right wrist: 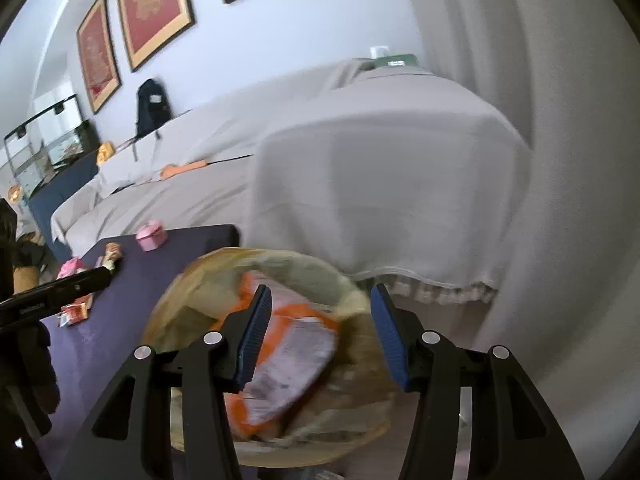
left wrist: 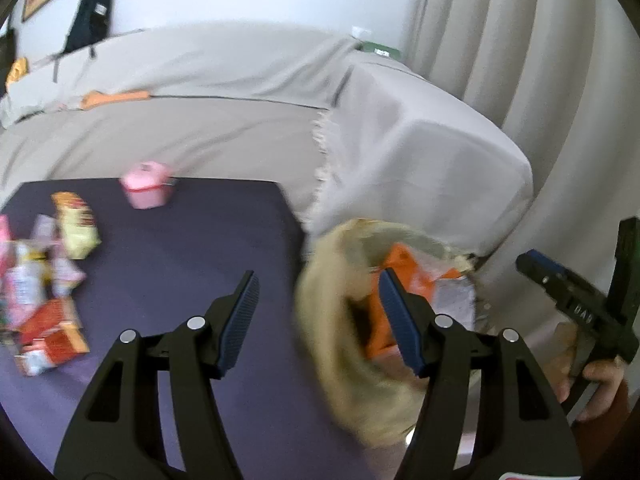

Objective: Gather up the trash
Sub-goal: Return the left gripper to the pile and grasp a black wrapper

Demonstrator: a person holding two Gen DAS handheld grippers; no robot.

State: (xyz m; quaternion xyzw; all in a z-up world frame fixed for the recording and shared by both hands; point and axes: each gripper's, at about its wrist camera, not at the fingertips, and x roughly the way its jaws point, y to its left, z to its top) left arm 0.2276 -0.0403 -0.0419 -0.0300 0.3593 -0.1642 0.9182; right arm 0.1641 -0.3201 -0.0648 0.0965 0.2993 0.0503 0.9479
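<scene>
An orange and white wrapper [right wrist: 288,356] is seen lying inside a pale woven basket [right wrist: 192,288], low in the centre of the right wrist view; in the left wrist view the same basket [left wrist: 320,292] sits right of centre, just off the right edge of the dark purple counter [left wrist: 180,248], with the wrapper [left wrist: 416,280] showing inside it. More trash is left on the counter: a heap of wrappers [left wrist: 40,300] at the left edge of the left wrist view, a yellow snack bag [left wrist: 76,224] just above it, and a small pink box [left wrist: 146,190] near the counter's far edge (both views are blurred, so printing cannot be read).

The left tool [left wrist: 320,312] is shown spread, nothing pinched between its blue pads; one finger is over the counter and the other over the basket. The right tool [right wrist: 320,336] is likewise spread and empty, framing the basket from above; it also appears at the right edge of the left wrist view [left wrist: 538,266], gripped by a hand [left wrist: 592,380].

Behind the counter a sofa under a grey cover [right wrist: 360,184] is seen, with a dark backpack [right wrist: 150,106] on its back and red framed pictures [right wrist: 154,8] on the wall at upper left. Pale curtains [left wrist: 520,40] fill the upper right of the left wrist view.
</scene>
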